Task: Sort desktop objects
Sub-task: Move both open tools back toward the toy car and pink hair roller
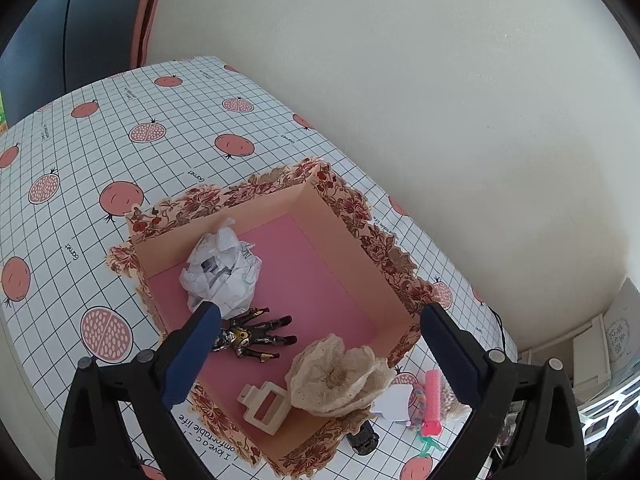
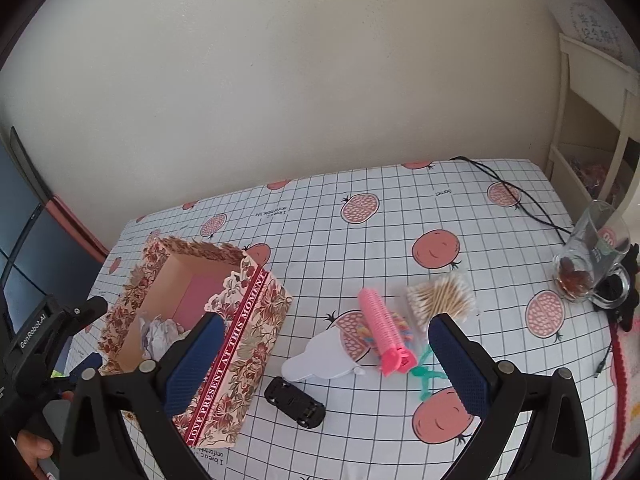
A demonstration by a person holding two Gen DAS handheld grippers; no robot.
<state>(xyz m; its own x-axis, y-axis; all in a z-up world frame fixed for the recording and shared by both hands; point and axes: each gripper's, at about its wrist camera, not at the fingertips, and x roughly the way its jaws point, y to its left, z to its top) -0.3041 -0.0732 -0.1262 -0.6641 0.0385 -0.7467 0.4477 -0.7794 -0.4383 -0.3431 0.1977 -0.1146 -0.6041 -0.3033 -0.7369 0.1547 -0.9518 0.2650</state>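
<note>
Floral-printed in red and cream, the open cardboard box [image 1: 352, 216] with a pink floor sits near the counter's left back corner and serves as the sorting bin: it already holds a crumpled white paper ball [image 1: 222, 268], a black-and-gold toy figure [image 1: 252, 336], a cream lace scrunchie [image 1: 340, 376] and a beige plastic claw clip [image 1: 264, 406]. The left hand-held gripper [image 1: 316, 356] hovers over it with jaws wide apart and nothing between them. The right hand-held gripper [image 2: 328, 364], equally spread and empty, hangs above what probably remains to sort: a pink ridged hair roller [image 2: 380, 332], a white flat plastic piece [image 2: 320, 360], a small black toy car [image 2: 294, 402] and a bundle of cotton swabs [image 2: 440, 296]. The counter [image 2: 400, 208] wears a grid cloth printed with pomegranates, against a plain cream wall; a glass mug [image 2: 592, 256] stands at its right edge.
</note>
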